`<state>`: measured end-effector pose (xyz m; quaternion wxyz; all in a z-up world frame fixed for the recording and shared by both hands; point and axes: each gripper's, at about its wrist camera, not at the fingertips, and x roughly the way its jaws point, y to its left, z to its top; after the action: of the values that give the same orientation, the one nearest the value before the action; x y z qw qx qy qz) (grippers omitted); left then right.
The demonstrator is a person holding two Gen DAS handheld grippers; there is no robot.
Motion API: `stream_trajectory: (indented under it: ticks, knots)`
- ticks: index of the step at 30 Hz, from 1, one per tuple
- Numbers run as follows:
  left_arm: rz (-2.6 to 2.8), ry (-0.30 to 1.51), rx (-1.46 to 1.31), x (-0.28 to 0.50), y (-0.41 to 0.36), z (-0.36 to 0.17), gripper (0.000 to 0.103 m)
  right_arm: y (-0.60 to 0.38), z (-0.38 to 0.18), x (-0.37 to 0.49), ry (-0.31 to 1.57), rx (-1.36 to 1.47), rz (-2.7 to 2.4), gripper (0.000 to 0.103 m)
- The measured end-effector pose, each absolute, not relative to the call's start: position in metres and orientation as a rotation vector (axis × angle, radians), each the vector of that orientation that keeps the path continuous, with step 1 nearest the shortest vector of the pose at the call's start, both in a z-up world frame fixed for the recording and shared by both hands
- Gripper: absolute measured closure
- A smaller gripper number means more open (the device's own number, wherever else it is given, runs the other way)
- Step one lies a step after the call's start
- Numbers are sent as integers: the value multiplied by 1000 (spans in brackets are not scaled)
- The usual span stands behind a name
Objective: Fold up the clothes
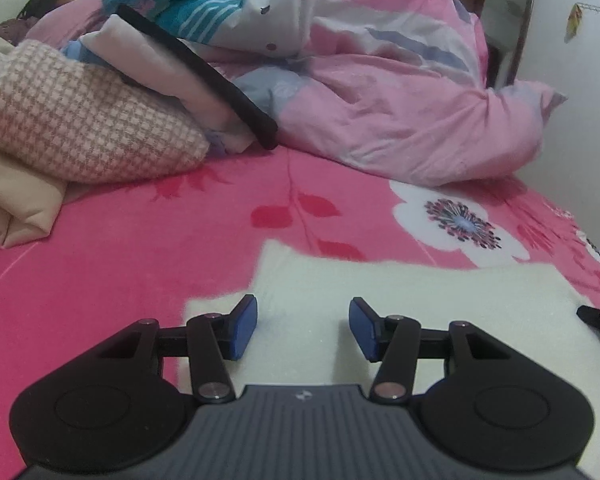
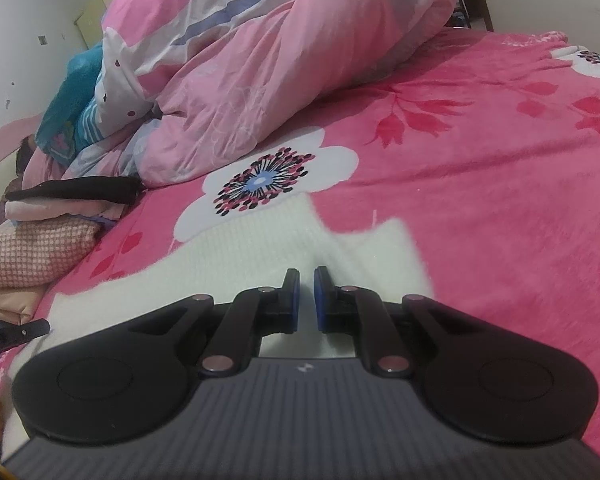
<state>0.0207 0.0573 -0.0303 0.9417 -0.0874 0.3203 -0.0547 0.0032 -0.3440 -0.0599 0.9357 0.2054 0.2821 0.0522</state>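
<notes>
White sweater (image 2: 260, 240), pinched in right hand-held gripper (image 2: 307, 300)

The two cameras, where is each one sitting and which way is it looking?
Left wrist: sits on the left tongs, looking forward and down over the white sweater toward the folded clothes pile; open jaws show.
Right wrist: sits on the right tongs, looking over the sweater toward the pink duvet; shut jaws show, maybe pinching knit.
Both share sweater, duvet, pile, flowered bedspread.
</notes>
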Motion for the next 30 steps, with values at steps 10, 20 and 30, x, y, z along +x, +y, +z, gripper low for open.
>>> stream_trajectory:
  ticks: [10,20,30]
  knots:
    - [-123,628,-287,19,75,-38,50,-391,-85,1,546,873,141,103]
    - [-146,612,-294,19,76,-41,45,-316,12,23,597,237,289,76]
    - [-149,609,-299,19,78,-42,45,-151,-4,81,590,-515,774,77]
